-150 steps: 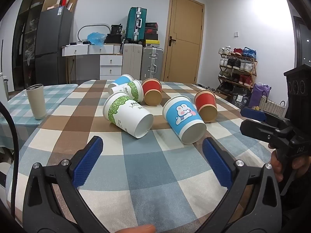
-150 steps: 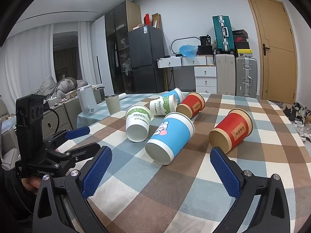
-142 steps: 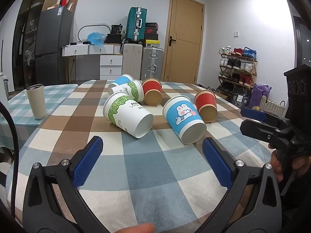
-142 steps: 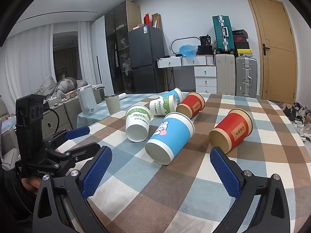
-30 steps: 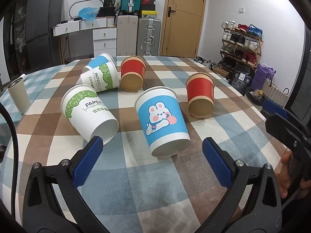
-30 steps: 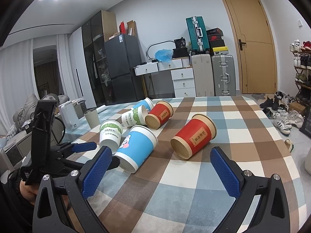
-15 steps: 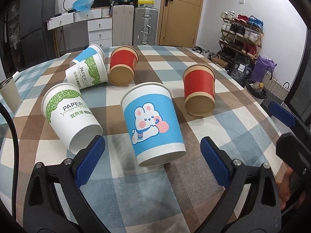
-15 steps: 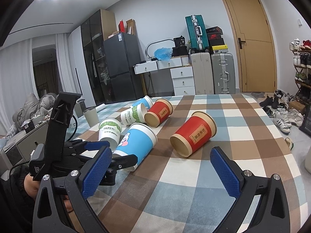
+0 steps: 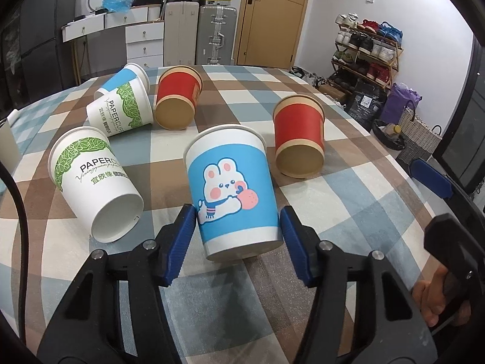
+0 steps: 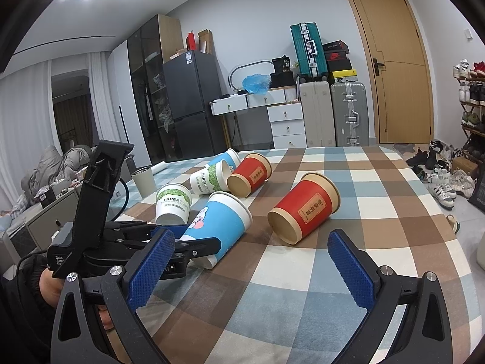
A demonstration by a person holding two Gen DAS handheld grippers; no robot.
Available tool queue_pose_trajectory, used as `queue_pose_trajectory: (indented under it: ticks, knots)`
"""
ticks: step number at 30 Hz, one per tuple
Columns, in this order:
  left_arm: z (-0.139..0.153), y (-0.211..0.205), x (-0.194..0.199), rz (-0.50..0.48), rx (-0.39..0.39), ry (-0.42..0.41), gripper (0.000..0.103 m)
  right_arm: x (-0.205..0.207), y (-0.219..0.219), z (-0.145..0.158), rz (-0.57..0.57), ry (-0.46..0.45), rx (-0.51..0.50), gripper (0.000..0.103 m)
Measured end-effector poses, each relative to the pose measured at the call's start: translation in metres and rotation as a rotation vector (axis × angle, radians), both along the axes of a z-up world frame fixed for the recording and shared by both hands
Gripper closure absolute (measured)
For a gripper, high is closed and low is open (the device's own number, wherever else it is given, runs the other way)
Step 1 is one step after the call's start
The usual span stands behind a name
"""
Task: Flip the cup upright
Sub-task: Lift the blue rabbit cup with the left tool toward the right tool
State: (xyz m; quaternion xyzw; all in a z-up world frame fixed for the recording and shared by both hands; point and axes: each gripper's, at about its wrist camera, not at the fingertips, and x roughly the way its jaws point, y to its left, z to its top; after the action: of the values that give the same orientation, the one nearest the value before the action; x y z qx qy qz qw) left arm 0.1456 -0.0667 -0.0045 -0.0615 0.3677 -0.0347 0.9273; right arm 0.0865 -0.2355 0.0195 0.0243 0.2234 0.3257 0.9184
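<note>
The blue rabbit cup [image 9: 232,191] lies on its side on the checked surface [image 9: 348,200], toward the near edge, with its narrow base pointing at the left wrist camera and its wide rim turned away. The left gripper [image 9: 238,236] has its fingers [image 9: 178,242] set on either side of the cup's base end, the blue pads just beside the cup wall or touching it; whether they press on it cannot be told. From the right wrist view the same cup [image 10: 216,224] shows between those dark fingers, still on its side. The right gripper [image 10: 250,270] hovers over the near part of the surface with its fingers [image 10: 348,270] wide apart and nothing between them. A red cup [image 9: 298,139] lies on its side just to the right of the rabbit cup, its base toward the near edge, and a white and green cup [image 9: 97,185] lies to the left. Farther toward the far edge lie a second red cup [image 9: 177,101], another white and green cup [image 9: 121,110] and a blue and white cup [image 9: 125,79].
</note>
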Motion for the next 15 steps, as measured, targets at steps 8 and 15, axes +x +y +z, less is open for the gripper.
queue_pose_trajectory:
  ticks: [8,15]
  knots:
    - [0.012,0.009,-0.020,0.030,-0.032,-0.051,0.048,0.001,-0.001,-0.001,0.007,-0.004,0.019,0.000]
    - [0.025,0.019,-0.044,0.045,-0.055,-0.088,0.048,0.001,0.002,-0.005,0.029,0.005,0.015,0.000]
